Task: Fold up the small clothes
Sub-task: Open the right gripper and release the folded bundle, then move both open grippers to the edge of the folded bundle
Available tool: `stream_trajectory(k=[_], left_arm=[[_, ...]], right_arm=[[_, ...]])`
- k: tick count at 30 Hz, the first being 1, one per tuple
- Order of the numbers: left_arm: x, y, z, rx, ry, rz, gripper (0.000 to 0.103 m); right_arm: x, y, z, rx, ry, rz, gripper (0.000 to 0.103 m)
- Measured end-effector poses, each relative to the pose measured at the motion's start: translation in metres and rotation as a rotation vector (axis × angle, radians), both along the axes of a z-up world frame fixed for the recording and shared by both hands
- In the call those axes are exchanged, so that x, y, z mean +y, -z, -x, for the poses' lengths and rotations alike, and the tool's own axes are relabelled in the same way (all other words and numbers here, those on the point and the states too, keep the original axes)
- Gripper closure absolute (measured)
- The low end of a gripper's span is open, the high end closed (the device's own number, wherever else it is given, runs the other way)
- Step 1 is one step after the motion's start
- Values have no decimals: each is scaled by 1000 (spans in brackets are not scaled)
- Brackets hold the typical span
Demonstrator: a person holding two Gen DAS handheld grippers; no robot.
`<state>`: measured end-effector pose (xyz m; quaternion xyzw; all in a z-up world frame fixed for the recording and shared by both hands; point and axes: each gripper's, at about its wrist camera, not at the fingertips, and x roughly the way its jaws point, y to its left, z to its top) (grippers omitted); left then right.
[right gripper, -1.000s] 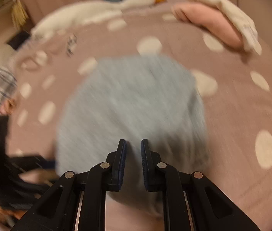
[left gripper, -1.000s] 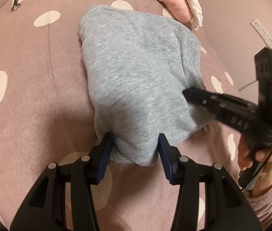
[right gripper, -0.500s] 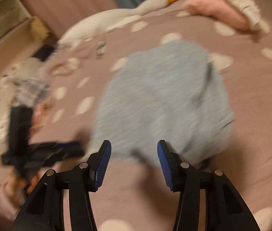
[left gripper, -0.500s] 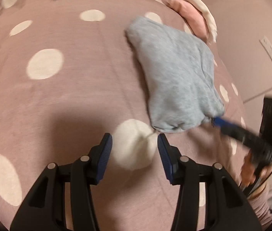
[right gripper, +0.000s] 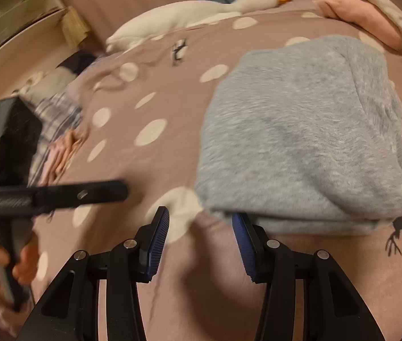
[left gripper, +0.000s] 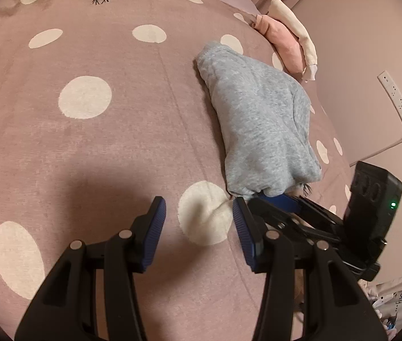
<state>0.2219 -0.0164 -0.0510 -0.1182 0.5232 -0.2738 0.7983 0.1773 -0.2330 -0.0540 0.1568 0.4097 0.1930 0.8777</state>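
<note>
Goose plush (right gripper: 201, 14) lies on dotted bedspread (left gripper: 87, 142).

A mauve bedspread (left gripper: 93, 153) with cream dots fills the view ahead; a pink wall (left gripper: 357, 42) with a white power strip (left gripper: 397, 99) rises to the right.

Both the left gripper (left gripper: 198, 218) and the right gripper (right gripper: 201, 230) have matte black plastic frames with round silver screws at the joints and ribbed blue pads (left gripper: 155, 233) lining the jaws. At right of the left view, a black housing shows a green light. The left hand (right gripper: 16, 258) has bare skin and a pink sleeve
</note>
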Motion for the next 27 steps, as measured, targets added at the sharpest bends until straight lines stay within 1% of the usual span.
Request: stream_trajectory(k=[1, 2, 3, 5, 6, 7, 9, 11, 13, 14, 15, 16, 17, 20, 21, 23, 25, 27], left_arm=[[1, 0, 0, 2, -4, 2, 54], [3, 0, -1, 6, -7, 8, 54], [3, 0, -2, 7, -9, 11, 54], [6, -1, -3, 7, -14, 13, 54], [7, -1, -3, 7, -18, 11, 54], [8, -2, -4, 6, -21, 11, 54], [10, -2, -6, 9, -31, 13, 54], [12, -3, -7, 16, -38, 23, 54], [12, -4, -7, 19, -38, 27, 54], [11, -4, -7, 17, -34, 26, 54], [9, -5, -6, 13, -27, 22, 54], [7, -6, -6, 11, -20, 18, 54], [5, -6, -6, 8, -13, 13, 54], [-7, -8, -7, -1, 10, 9, 54], [-13, -11, -7, -8, 20, 13, 54], [-28, -17, -7, -24, 46, 27, 54], [-44, -25, -5, -48, 76, 32, 54], [-63, -32, -1, -91, 114, 13, 54]], right_arm=[[3, 1, -4, -6, 15, 14, 54], [5, 3, -4, -8, 33, 31, 57], [7, 4, -6, -11, 42, 25, 73], [9, 3, -3, -35, 46, 9, 90], [10, 1, 0, -50, 32, -2, 92], [13, -1, 2, -54, 13, -9, 93], [25, -5, 9, -50, -23, 46, 94], [41, -4, 12, -20, -112, 63, 94], [52, -4, 17, -5, -170, 76, 94], [51, -4, 17, 19, -174, 69, 94], [47, -5, 18, 43, -176, 39, 94], [40, -8, 22, 46, -174, 3, 94], [34, -13, 26, 33, -161, -5, 94], [11, -37, 37, -43, -96, -30, 94], [2, -45, 39, -60, -60, -30, 94], [-16, -61, 36, -110, 19, 12, 94], [-30, -67, 27, -111, 82, 67, 94], [-41, -65, 19, -105, 119, 109, 94]])
